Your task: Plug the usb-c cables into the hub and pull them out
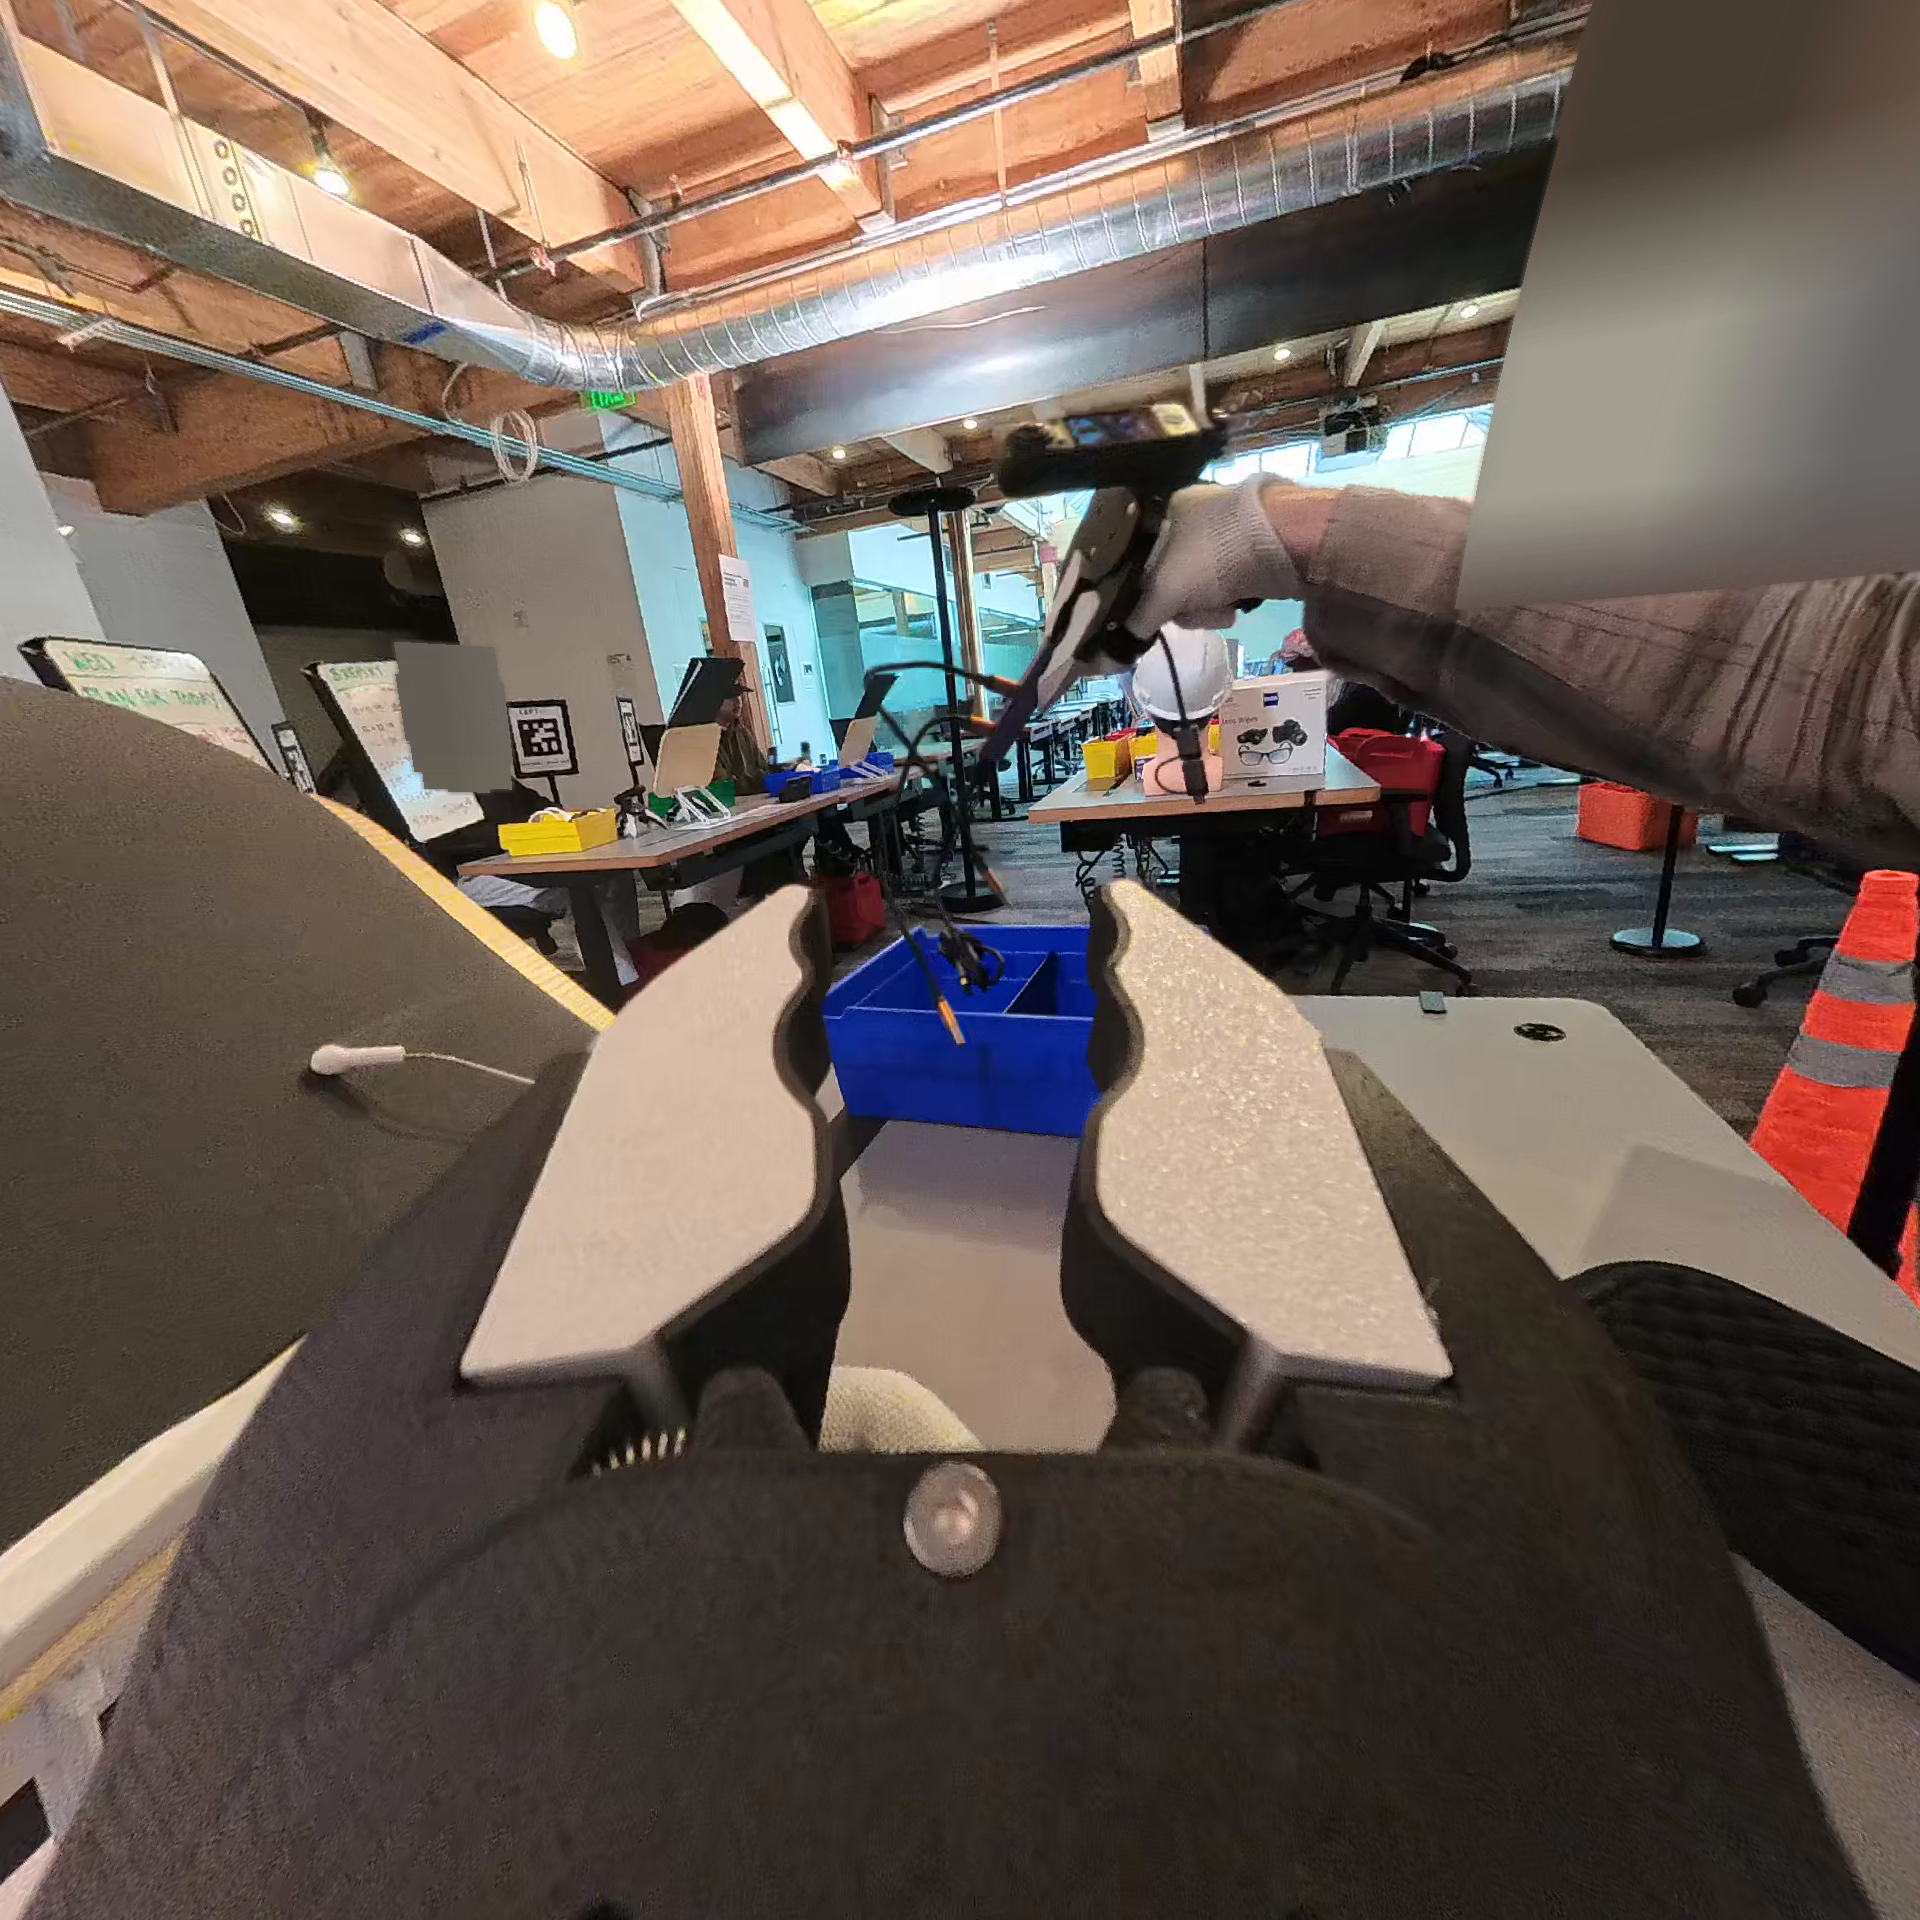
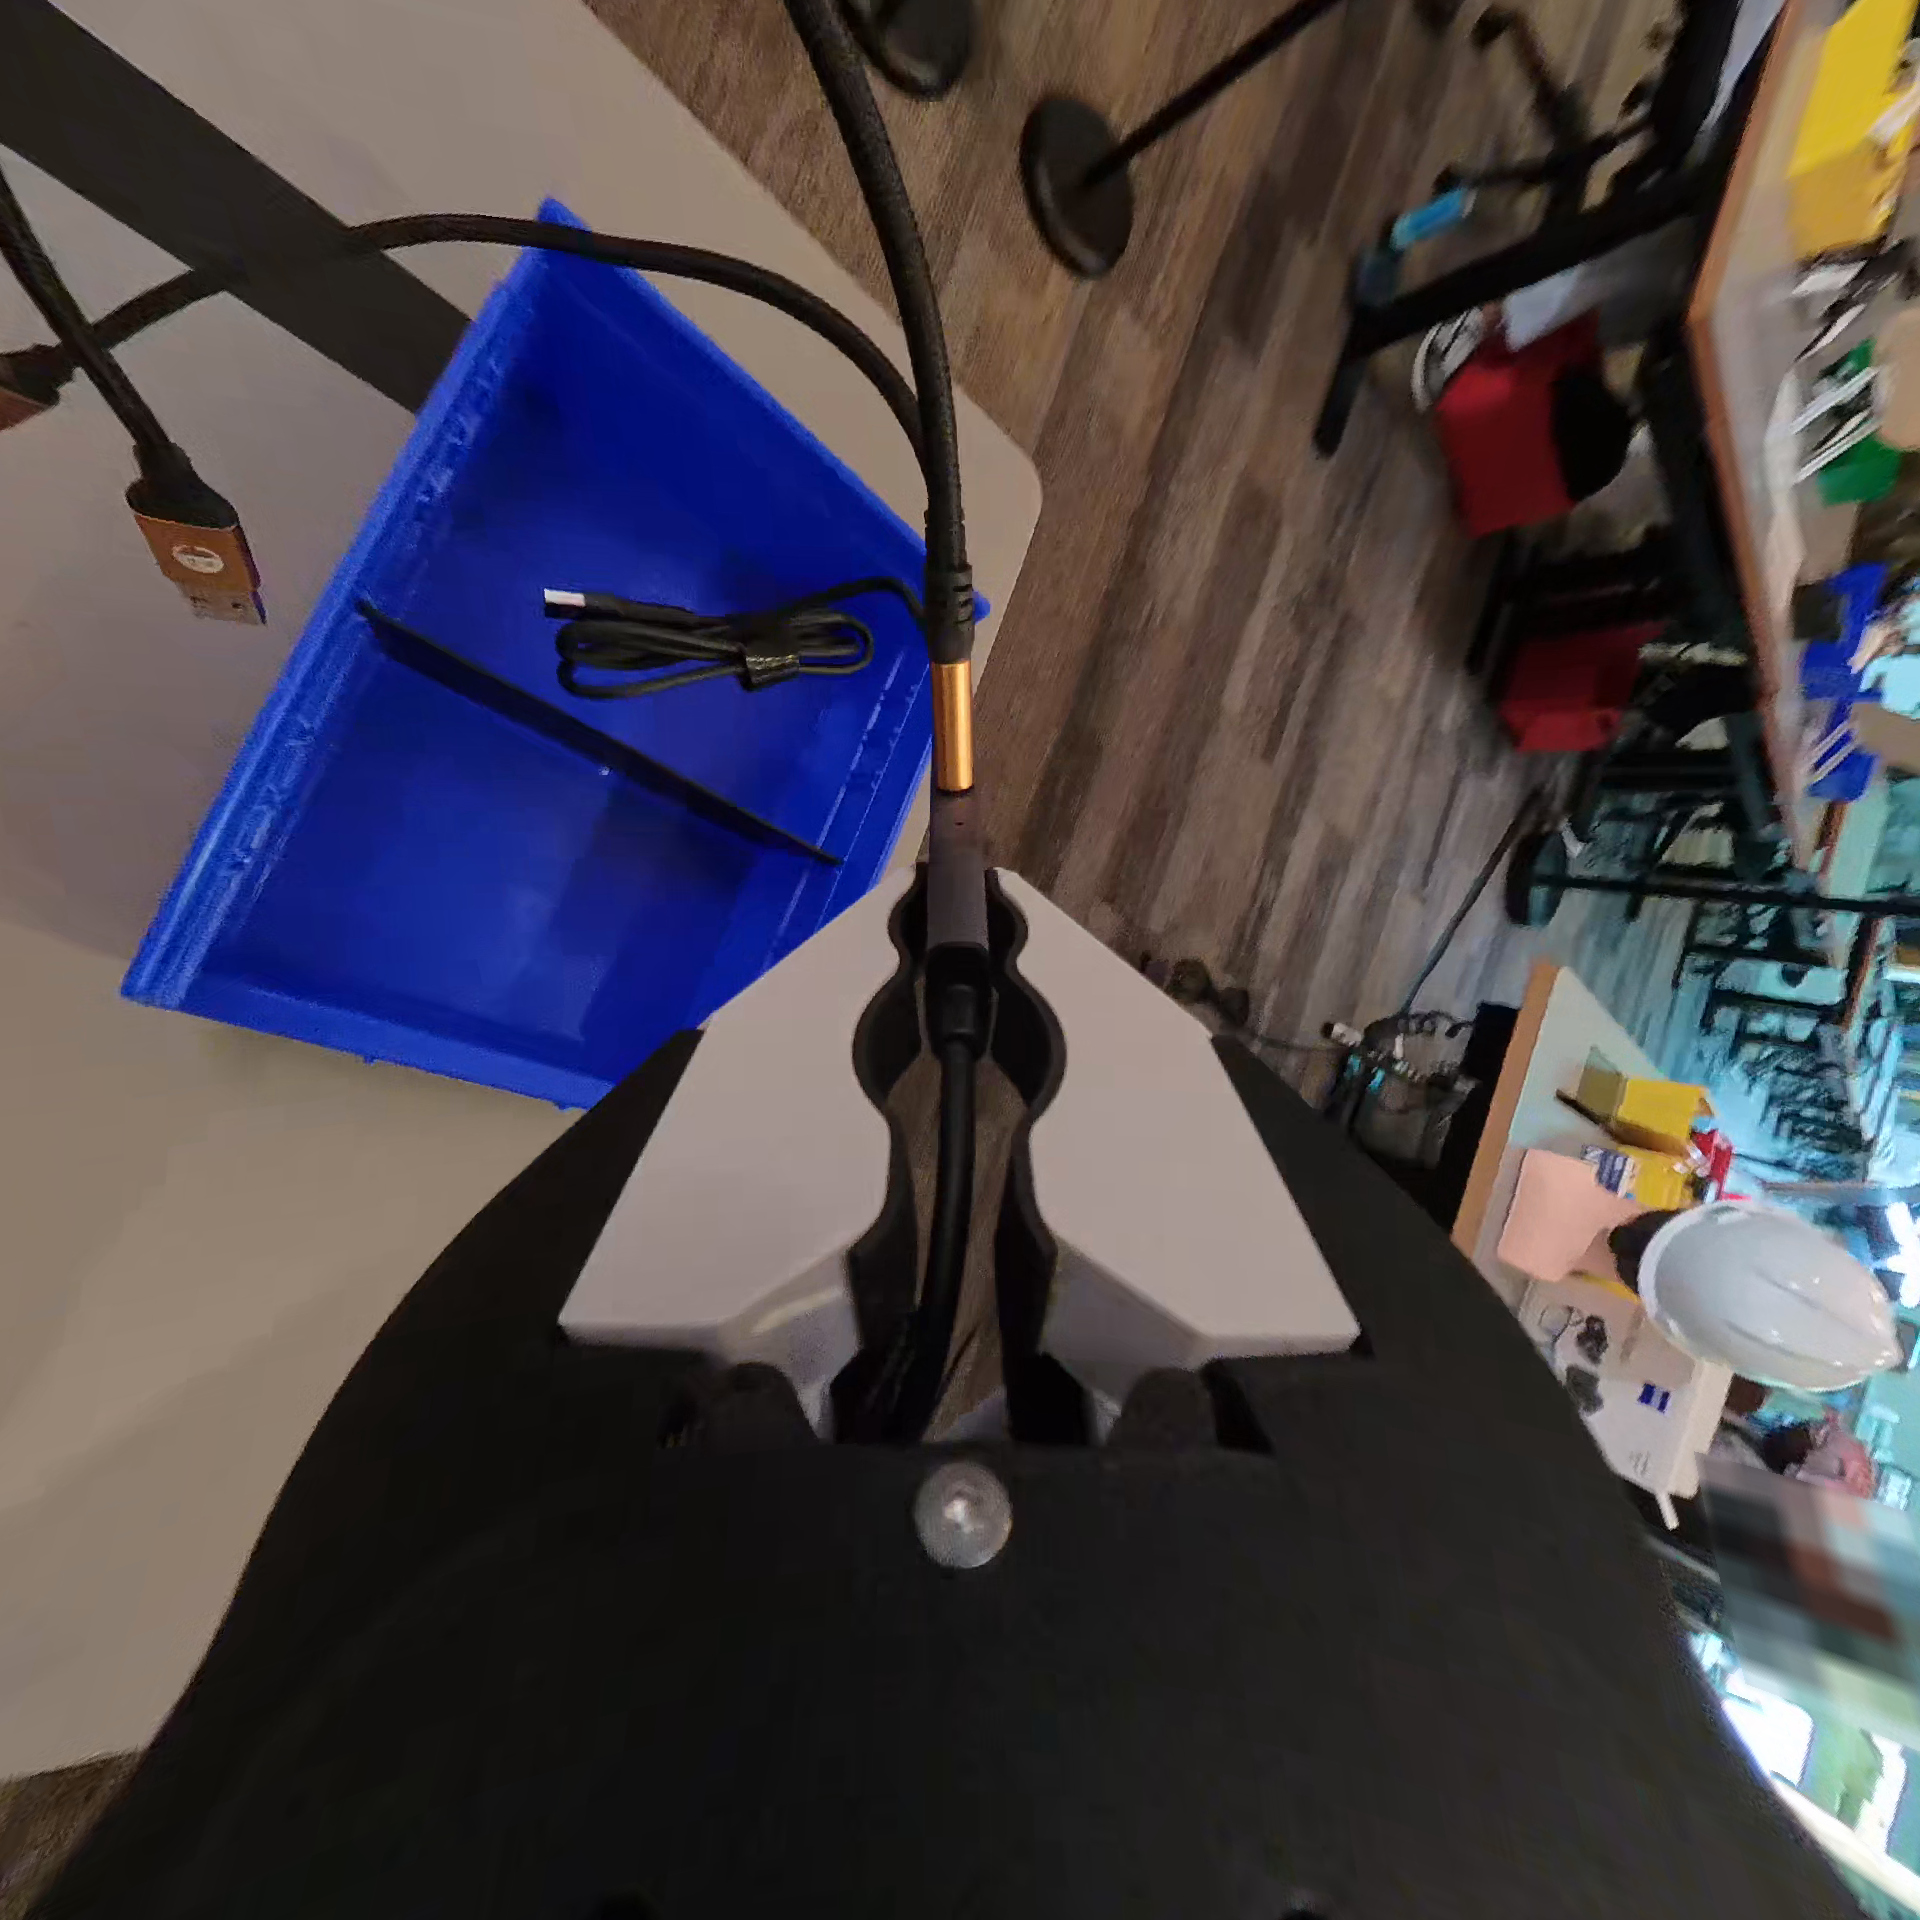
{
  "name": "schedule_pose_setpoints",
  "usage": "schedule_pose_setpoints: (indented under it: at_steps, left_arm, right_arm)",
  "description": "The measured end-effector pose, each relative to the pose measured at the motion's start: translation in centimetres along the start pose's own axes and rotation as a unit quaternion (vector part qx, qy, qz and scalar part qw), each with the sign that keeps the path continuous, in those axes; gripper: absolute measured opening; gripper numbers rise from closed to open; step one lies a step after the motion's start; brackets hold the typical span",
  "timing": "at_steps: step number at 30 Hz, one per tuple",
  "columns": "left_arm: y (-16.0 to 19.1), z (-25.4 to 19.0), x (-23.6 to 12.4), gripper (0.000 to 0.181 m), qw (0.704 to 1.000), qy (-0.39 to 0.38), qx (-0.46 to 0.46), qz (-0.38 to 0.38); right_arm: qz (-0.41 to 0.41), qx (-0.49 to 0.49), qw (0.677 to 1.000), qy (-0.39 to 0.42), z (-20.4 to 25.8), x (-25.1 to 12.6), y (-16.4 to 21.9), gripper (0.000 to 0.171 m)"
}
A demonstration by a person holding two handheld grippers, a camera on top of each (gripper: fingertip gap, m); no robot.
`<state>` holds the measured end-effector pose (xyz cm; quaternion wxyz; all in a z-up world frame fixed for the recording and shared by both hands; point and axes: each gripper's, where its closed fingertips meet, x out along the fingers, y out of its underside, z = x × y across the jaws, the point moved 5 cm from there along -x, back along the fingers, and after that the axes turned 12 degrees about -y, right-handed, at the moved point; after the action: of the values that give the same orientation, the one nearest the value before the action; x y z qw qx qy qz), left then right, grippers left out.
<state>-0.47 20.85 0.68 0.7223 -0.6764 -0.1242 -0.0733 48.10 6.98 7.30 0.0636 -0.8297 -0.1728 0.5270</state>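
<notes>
Right gripper (image 2: 956, 894) raised above the blue bin (image 2: 312, 790), pinched tight on the slim grey hub (image 2: 954, 868), with a braided cable (image 2: 914, 260) plugged in by its gold-collared plug (image 2: 953, 727). Left gripper (image 1: 961, 997) spread wide, empty, low over the table (image 1: 1558, 1101). Likely trouble: hub twisting or slipping out of the narrow pinch under the hanging cable's weight; loose gold plug (image 2: 203, 566) swinging and snagging on the bin edge. Inside the bin, a black divider (image 2: 603, 738); far compartment with one tied black cable (image 2: 717, 649), near compartment apparently bare.

Writing on whiteboards (image 1: 140, 691), box (image 1: 1273, 727)
</notes>
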Motion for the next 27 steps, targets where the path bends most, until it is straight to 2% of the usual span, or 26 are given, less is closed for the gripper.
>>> schedule_pose_setpoints:
  at_steps: [7, 9, 14, 17, 27]
  left_arm:
    - [1.0, 0.8, 0.1, 0.047, 1.000, -0.009, -0.004, 0.013]
    - [1.4, 1.0, 0.2, 0.047, 1.000, -0.010, -0.005, 0.020]
    - [2.4, 1.1, 0.5, 0.047, 0.999, -0.010, -0.007, 0.033]
    - [3.0, 1.2, 0.6, 0.047, 0.999, -0.010, -0.010, 0.041]
    - [5.0, 0.9, 1.3, 0.047, 0.998, -0.002, -0.013, 0.067]
  right_arm:
    - [0.105, 0.008, 0.994, 0.006, -3.7, 4.3, -0.7, 0.005]
    - [0.118, 0.013, 0.993, -0.028, -3.8, 6.0, -0.8, 0.006]
    - [0.138, 0.023, 0.988, -0.064, -3.8, 9.9, -0.8, 0.006]
    - [0.159, 0.014, 0.985, -0.058, -3.9, 12.0, -0.9, 0.006]
    - [0.159, 0.001, 0.985, -0.071, -3.5, 16.6, -2.6, 0.006]
